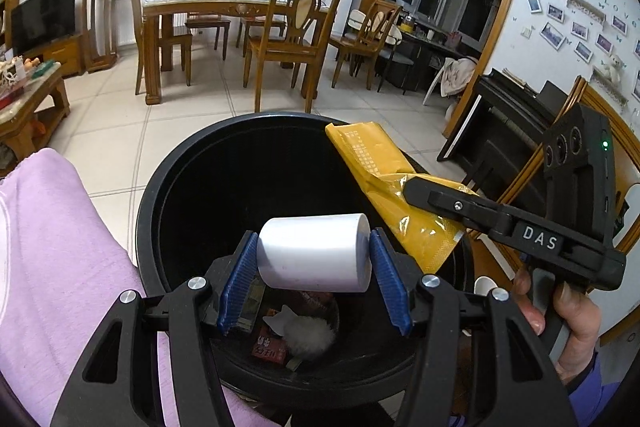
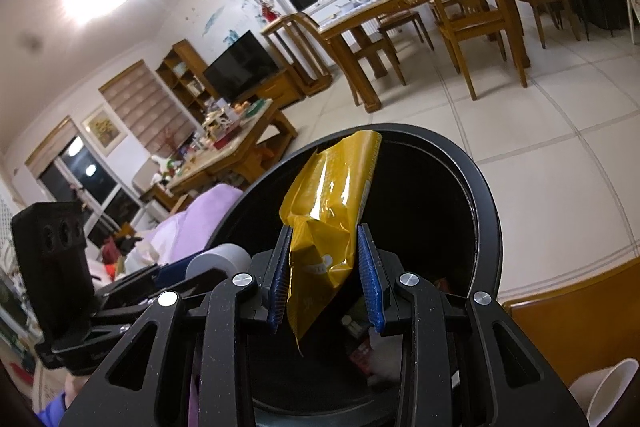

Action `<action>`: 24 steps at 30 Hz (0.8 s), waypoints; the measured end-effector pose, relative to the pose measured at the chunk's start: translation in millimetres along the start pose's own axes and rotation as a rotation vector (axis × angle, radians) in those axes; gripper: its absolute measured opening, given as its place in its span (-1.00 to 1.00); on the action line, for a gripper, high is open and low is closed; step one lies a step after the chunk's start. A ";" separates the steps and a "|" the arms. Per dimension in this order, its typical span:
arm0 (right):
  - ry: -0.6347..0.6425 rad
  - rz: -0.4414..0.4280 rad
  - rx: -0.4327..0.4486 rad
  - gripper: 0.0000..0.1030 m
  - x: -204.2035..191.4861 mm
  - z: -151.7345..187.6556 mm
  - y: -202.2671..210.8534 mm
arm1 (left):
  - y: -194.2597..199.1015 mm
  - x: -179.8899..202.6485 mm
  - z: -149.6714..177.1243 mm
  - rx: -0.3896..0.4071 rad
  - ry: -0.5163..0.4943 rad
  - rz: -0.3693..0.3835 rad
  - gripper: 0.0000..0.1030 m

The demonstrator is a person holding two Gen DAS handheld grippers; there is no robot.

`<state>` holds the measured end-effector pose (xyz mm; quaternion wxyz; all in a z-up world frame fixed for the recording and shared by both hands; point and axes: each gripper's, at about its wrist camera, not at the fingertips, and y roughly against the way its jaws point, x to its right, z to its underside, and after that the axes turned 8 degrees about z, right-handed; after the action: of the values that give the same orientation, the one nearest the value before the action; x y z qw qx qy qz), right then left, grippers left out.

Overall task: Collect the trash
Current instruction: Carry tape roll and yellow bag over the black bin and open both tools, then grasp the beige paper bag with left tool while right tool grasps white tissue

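Note:
A black round trash bin (image 1: pixel 192 147) stands right under both grippers, with a red packet (image 1: pixel 270 345) and a white fluffy scrap (image 1: pixel 308 337) at its bottom. My left gripper (image 1: pixel 314 239) is shut on a white cylinder (image 1: pixel 314 267), held sideways between the blue pads above the bin's opening. From the right, my right gripper (image 1: pixel 414 187) reaches in over the rim, held by a person's hand (image 1: pixel 576 323). In the right wrist view this right gripper (image 2: pixel 324 231) is shut on a crumpled yellow foil bag (image 2: pixel 332 179) that sticks up over the bin (image 2: pixel 480 179). The white cylinder (image 2: pixel 220 257) shows at the left.
A purple cloth (image 1: pixel 52 247) lies against the bin's left side. Beyond it on the tiled floor are a wooden dining table (image 1: pixel 208 5) with chairs, a cluttered coffee table (image 1: pixel 28 95) and a dark piano (image 1: pixel 504 123). A white bowl (image 2: pixel 604 383) sits at the bin's right.

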<state>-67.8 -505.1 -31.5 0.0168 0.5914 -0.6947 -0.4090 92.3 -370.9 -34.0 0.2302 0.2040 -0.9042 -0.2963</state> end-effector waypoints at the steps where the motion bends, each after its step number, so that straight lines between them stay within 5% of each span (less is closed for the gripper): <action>1: -0.002 0.000 -0.007 -0.31 0.3 0.8 -2.5 | 0.4 0.5 -0.3 0.002 -0.002 -0.003 0.12; 4: -0.009 0.011 -0.010 -0.16 -3.1 4.1 -2.2 | 2.1 5.2 -2.0 0.007 -0.014 -0.022 0.13; 8: 0.001 0.024 -0.004 -0.01 -13.6 7.0 2.0 | 9.4 7.7 -2.8 0.023 -0.014 -0.035 0.46; 18: 0.056 0.016 0.002 0.14 -52.9 6.6 5.6 | 70.7 -4.8 4.7 0.083 0.009 -0.068 0.46; 24: 0.156 -0.041 -0.037 0.15 -131.8 17.6 -14.7 | 134.7 -56.8 22.4 0.140 0.091 -0.169 0.46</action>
<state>-25.4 -384.8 8.9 0.0736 0.6350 -0.6714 -0.3748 95.0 -232.5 18.0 0.2304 0.3083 -0.8908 -0.2414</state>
